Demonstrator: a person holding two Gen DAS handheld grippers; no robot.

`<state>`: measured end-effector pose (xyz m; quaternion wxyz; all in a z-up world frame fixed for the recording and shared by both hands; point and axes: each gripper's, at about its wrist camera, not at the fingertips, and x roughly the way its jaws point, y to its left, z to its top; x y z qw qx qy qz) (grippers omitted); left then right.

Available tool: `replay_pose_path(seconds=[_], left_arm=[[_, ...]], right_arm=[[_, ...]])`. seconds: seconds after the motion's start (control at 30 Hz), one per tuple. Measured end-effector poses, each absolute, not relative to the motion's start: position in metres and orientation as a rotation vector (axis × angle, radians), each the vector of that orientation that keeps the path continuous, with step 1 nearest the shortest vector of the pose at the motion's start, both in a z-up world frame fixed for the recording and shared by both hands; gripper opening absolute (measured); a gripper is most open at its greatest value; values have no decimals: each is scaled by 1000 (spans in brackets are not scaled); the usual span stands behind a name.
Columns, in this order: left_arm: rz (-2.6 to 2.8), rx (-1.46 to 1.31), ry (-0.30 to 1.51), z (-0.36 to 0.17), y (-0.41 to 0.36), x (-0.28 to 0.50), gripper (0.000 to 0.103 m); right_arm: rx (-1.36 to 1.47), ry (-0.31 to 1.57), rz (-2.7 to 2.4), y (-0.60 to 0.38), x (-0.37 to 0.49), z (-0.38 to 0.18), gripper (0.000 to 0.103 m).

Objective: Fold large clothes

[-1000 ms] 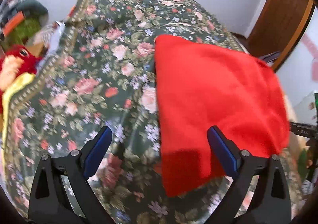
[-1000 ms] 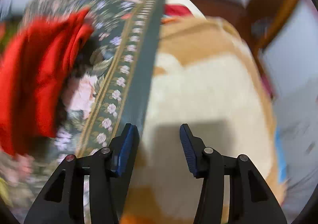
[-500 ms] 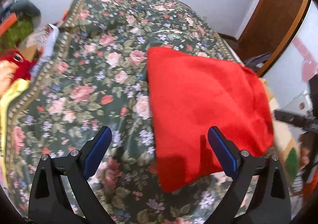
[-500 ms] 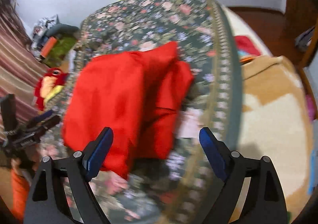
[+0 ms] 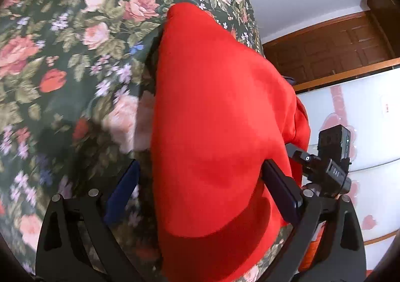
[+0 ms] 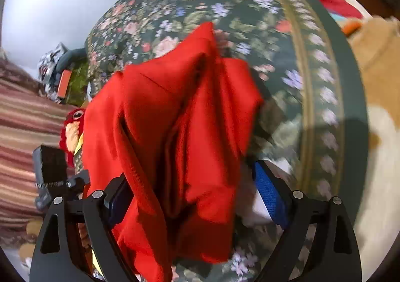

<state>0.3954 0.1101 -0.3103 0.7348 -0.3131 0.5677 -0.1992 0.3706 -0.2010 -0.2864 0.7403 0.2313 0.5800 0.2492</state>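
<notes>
Red folded garment lies on the floral bedspread; left gripper and right gripper straddle it, jaws wide, the right's just opened, seemingly for the next fold.

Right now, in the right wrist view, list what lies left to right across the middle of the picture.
Striped fabric → red plush toy → red garment → floral bedspread → tan blanket.

Home bedroom, floral bedspread over bed, plush toy beside it, wooden door
</notes>
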Motion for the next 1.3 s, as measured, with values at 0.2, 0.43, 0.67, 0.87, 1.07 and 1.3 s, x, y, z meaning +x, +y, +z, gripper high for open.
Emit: replay_pose_path(seconds=[0.2, 0.43, 0.67, 0.87, 1.07, 1.3], left_arm=[[-457, -659, 1236, -307, 96, 415, 89], [-487, -591, 1164, -280, 84, 404, 58], [-458, -562, 1087, -240, 105, 380, 49], [-423, -552, 999, -210, 160, 355, 49], [-350, -545, 911, -191, 225, 354, 48], [-244, -561, 882, -203, 297, 383, 48]], right_arm=[[452, 1238, 566, -187, 373, -284, 84], [414, 1179, 570, -179, 366, -260, 34], [370, 1103, 633, -150, 351, -217, 26], [338, 1055, 688, -106, 352, -187, 26], [283, 1000, 751, -39, 367, -165, 26], [240, 989, 803, 40, 404, -173, 26]])
